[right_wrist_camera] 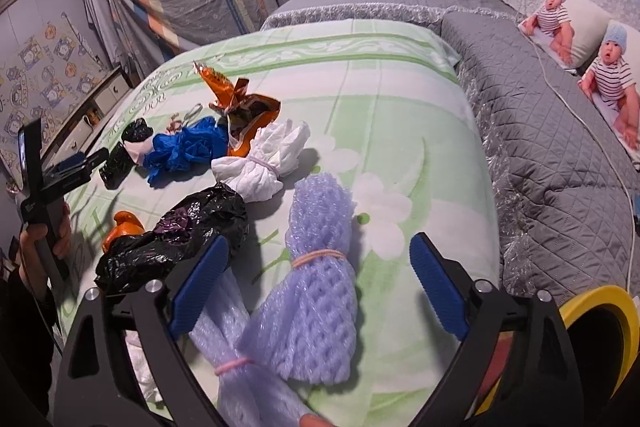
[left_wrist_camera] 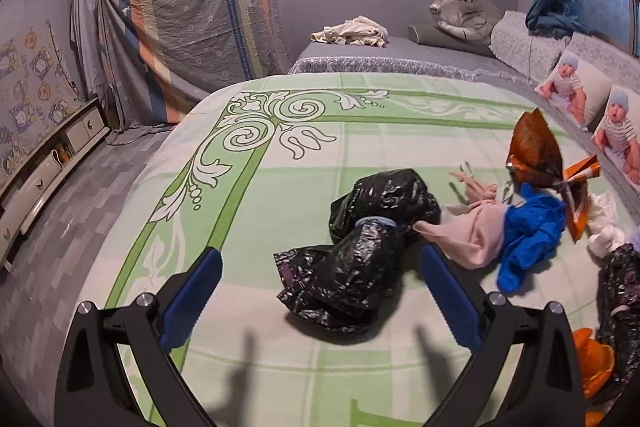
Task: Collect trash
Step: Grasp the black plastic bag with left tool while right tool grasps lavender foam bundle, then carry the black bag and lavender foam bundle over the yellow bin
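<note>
Trash lies on a green-and-white blanket (left_wrist_camera: 304, 115). In the left wrist view a crumpled black plastic bag (left_wrist_camera: 360, 251) lies just ahead of my open left gripper (left_wrist_camera: 320, 267), between its fingers' line. Right of it lie a pink cloth (left_wrist_camera: 476, 231), a blue glove (left_wrist_camera: 528, 231) and an orange snack wrapper (left_wrist_camera: 536, 151). In the right wrist view my open right gripper (right_wrist_camera: 320, 259) hovers over a purple foam net bundle (right_wrist_camera: 320, 267) tied with a rubber band. A second black bag (right_wrist_camera: 188, 231), a white tied bag (right_wrist_camera: 264, 163) and orange peel (right_wrist_camera: 120, 227) lie left of it.
A yellow-rimmed bin (right_wrist_camera: 600, 331) stands at the bed's right edge. A grey quilted bed (right_wrist_camera: 540, 115) with baby-print pillows (right_wrist_camera: 600, 75) and a white cable lies to the right. A low cabinet (left_wrist_camera: 48, 163) and hanging sheets (left_wrist_camera: 192, 19) stand left, past the floor.
</note>
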Available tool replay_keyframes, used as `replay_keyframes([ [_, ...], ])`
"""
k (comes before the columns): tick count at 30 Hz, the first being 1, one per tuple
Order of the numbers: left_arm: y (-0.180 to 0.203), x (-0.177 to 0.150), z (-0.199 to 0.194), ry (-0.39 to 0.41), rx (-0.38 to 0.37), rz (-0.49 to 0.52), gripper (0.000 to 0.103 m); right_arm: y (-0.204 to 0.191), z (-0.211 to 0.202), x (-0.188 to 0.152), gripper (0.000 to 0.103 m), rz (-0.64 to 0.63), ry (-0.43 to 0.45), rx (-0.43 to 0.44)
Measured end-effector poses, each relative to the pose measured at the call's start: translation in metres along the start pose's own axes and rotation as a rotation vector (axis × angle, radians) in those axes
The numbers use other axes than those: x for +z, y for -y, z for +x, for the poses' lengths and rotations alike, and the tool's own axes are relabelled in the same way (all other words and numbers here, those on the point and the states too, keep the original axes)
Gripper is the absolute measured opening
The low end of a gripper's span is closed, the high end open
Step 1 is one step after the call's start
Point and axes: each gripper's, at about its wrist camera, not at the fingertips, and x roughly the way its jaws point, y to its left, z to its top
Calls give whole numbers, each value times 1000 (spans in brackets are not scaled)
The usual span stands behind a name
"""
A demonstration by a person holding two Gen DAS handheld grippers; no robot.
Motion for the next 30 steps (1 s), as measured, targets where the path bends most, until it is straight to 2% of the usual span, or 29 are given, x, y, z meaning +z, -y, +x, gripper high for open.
replay_keyframes([
  [4, -1, 9, 11, -16, -6, 36, 96, -1, 11, 4, 81, -5, -25, -4],
  [9, 13, 10, 26, -46, -2, 138, 96, 0, 20, 6, 73, -10, -41, -6],
  [12, 20, 10, 33, -61, -19, 171, 93, 1, 25, 7, 69, -12, -53, -7],
  [15, 26, 10, 36, -73, -19, 198, 82, 0, 30, 7, 65, -20, -63, -9],
  [17, 28, 10, 42, -97, -26, 209, 68, 2, 34, 7, 62, -14, -71, -8],
  [18, 29, 10, 44, -107, -24, 215, 64, 3, 36, 7, 62, -11, -75, -7],
  [20, 31, 9, 46, -124, -27, 225, 40, 5, 39, 6, 57, -7, -83, -12],
  [21, 32, 9, 47, -130, -27, 229, 36, 5, 40, 6, 55, -7, -85, -18],
  [23, 33, 9, 45, -130, -33, 229, 30, 7, 41, 6, 42, -8, -86, -29],
  [26, 29, 9, 38, -119, -42, 215, 28, 9, 41, 6, 31, 0, -90, -25],
  [30, 21, 9, 23, -100, -46, 186, 28, 7, 33, 5, 28, 4, -67, -28],
])
